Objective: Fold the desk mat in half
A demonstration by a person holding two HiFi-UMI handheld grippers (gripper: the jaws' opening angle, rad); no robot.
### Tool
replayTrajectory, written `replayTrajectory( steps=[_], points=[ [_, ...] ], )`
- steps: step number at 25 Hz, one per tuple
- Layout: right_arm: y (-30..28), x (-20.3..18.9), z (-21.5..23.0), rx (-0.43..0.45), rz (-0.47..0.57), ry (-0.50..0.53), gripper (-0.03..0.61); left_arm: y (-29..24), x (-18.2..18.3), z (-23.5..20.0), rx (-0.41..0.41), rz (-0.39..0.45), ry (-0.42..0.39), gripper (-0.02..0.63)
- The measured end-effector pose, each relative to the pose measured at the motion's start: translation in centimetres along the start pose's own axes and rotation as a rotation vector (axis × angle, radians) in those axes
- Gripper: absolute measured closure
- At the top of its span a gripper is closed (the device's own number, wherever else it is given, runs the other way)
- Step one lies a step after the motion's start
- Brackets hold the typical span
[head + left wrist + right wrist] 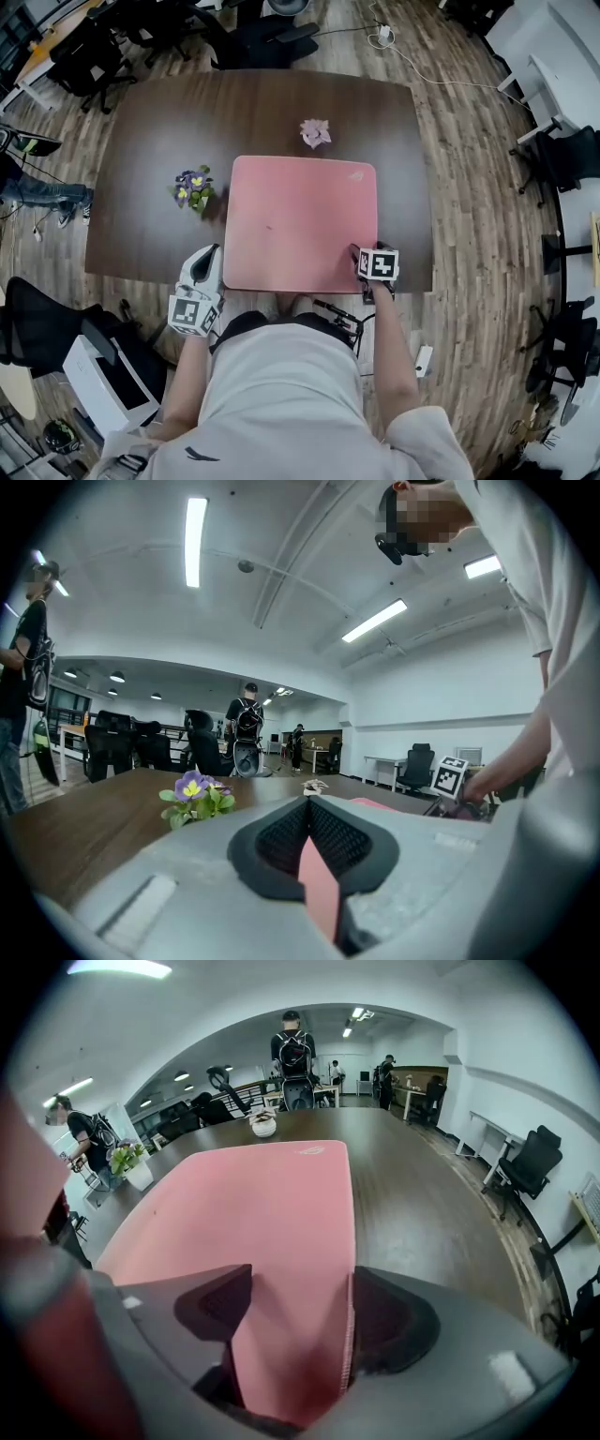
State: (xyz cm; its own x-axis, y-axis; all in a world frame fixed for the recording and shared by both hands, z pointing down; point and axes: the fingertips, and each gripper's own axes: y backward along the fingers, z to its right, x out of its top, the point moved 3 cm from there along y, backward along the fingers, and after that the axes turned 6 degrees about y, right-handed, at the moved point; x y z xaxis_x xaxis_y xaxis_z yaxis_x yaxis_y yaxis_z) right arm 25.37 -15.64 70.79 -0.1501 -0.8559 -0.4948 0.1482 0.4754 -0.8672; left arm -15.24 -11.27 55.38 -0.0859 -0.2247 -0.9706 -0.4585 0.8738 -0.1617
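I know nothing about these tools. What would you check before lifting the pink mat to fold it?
1. Left gripper clamped on the mat: ok.
2. Right gripper clamped too: not ok; its jaws are open with the mat's corner between them.
3. Mat flat, nothing on it: ok.
4. Flowers clear of the mat: ok.
5. Pink ornament beyond the far edge, clear: ok.
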Motion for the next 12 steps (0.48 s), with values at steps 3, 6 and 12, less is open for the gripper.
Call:
replayTrajectory(
  steps=[3,6,12],
  points=[
    [0.0,0.3,-0.5,0.023,-0.006,0.000,0.290,-0.2,-0.4,0.6,-0.018,-0.003,0.004,0.609],
    [-0.1,0.4,-0.9,0.053,0.023,-0.020,0.385,-0.3,-0.5,0.6,-0.020,-0.002,0.010,0.609],
    [0.3,0.8,-2.2,0.194,0.049,-0.012,0.528,0.0,-0.1,0.7,-0.013,0.007,0.011,0.609]
  ],
)
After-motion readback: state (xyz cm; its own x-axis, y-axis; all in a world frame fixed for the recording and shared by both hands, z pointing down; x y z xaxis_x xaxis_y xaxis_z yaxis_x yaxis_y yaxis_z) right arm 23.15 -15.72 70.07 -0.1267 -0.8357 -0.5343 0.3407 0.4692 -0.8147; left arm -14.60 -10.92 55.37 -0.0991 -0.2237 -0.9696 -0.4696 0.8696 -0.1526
